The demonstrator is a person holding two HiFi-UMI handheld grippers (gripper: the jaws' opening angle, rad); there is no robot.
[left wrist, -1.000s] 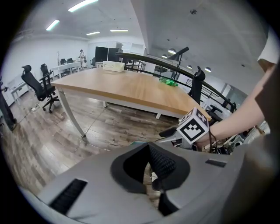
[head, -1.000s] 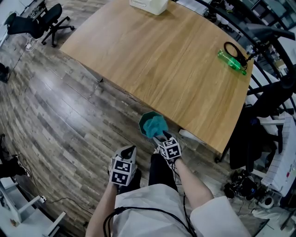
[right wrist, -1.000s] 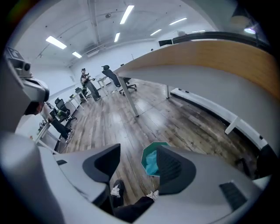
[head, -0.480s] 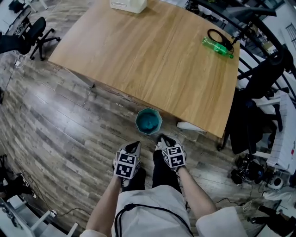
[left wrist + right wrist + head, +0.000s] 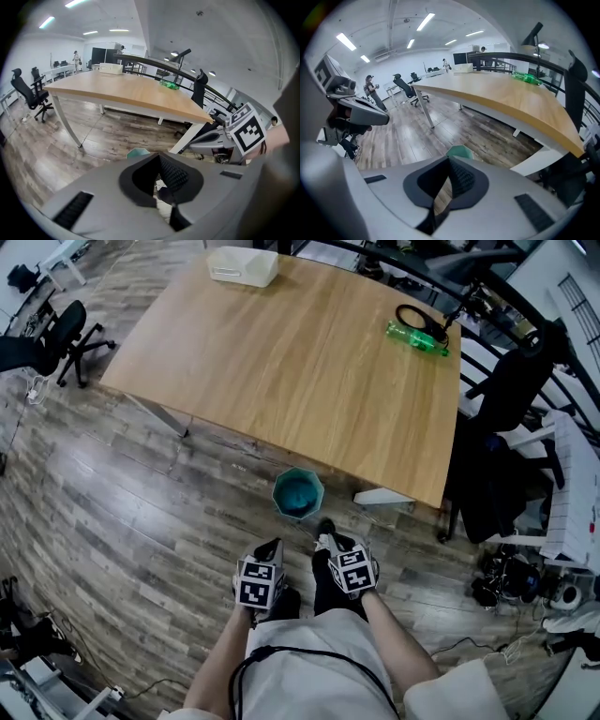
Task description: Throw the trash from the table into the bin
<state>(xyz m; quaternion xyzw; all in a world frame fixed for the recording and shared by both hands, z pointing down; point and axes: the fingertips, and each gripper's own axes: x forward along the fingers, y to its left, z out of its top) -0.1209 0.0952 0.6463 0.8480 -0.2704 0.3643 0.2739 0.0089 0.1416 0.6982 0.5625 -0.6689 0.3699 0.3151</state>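
Drop looks done: teal wad [image 5: 300, 494] in the bin [image 5: 277, 491] at twelve o'clock, right gripper [image 5: 443, 185] just snapped together empty, left gripper [image 5: 160, 180] closed empty too, so next up is the green bottle [image 5: 417, 337] at one o'clock, far corner of the table [image 5: 281, 362].

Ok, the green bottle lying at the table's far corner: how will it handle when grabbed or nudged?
The green bottle lies on its side, so a nudge would probably roll it, and the table edge is close. It looks like see-through plastic: likely light, and apt to dent or slip under a hard pinch.
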